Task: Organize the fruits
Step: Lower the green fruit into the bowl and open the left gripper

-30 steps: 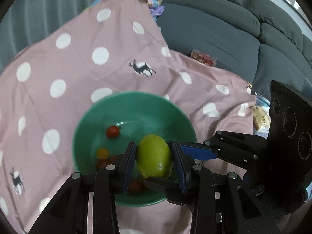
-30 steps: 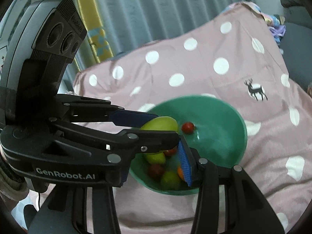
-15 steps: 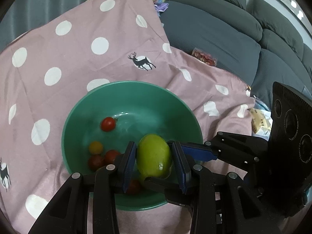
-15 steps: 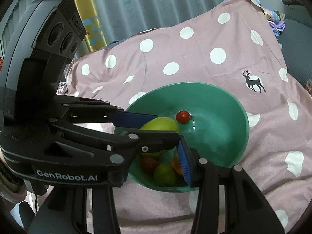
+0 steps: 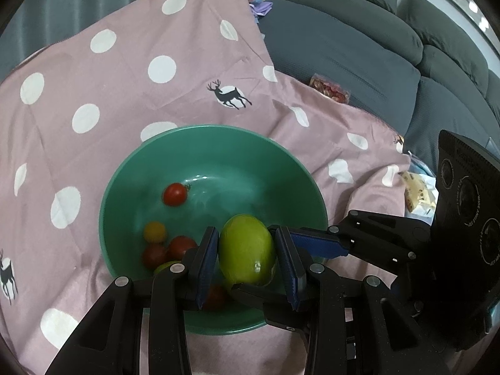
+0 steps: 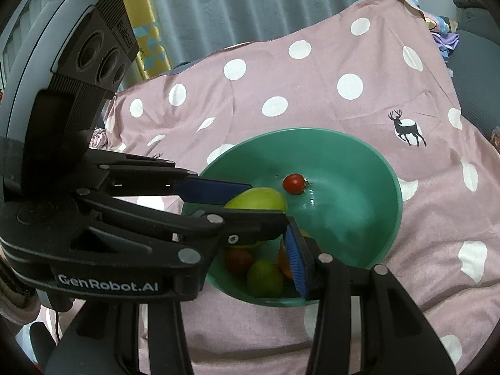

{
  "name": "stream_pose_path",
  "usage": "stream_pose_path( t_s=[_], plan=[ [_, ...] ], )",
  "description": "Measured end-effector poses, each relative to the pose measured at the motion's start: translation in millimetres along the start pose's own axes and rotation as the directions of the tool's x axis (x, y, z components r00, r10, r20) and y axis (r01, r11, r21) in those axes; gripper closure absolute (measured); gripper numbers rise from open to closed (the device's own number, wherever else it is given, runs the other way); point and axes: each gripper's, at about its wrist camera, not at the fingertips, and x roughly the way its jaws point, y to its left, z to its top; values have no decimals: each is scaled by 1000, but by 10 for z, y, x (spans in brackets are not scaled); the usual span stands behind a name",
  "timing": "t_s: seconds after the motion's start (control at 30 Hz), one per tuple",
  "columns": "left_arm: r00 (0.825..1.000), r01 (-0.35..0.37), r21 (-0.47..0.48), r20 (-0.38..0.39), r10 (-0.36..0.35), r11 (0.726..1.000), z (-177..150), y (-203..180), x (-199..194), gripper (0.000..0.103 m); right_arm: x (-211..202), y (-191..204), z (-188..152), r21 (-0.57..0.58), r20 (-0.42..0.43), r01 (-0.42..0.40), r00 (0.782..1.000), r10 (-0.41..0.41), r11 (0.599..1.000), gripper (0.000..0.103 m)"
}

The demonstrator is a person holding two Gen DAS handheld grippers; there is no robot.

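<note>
From the left wrist, lettering ringing the other tool's lenses is too small for us to read. The left gripper clamps a green fruit between its blue pads, angled down over the near side of the teal bowl.

From the right wrist, we read "GenRobot.AI" on the crossing left tool. The right gripper's fingers flank that same fruit above the bowl; whether they press it, we cannot tell.
</note>
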Motion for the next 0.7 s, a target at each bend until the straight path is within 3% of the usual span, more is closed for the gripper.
stream_pose_path(
  t_s=[0.7],
  plan=[
    [1000, -7, 4, -17, 7, 1000, -10, -21, 61, 65, 28, -7, -6, -5, -24, 33, 999, -33, 999, 58]
  ],
)
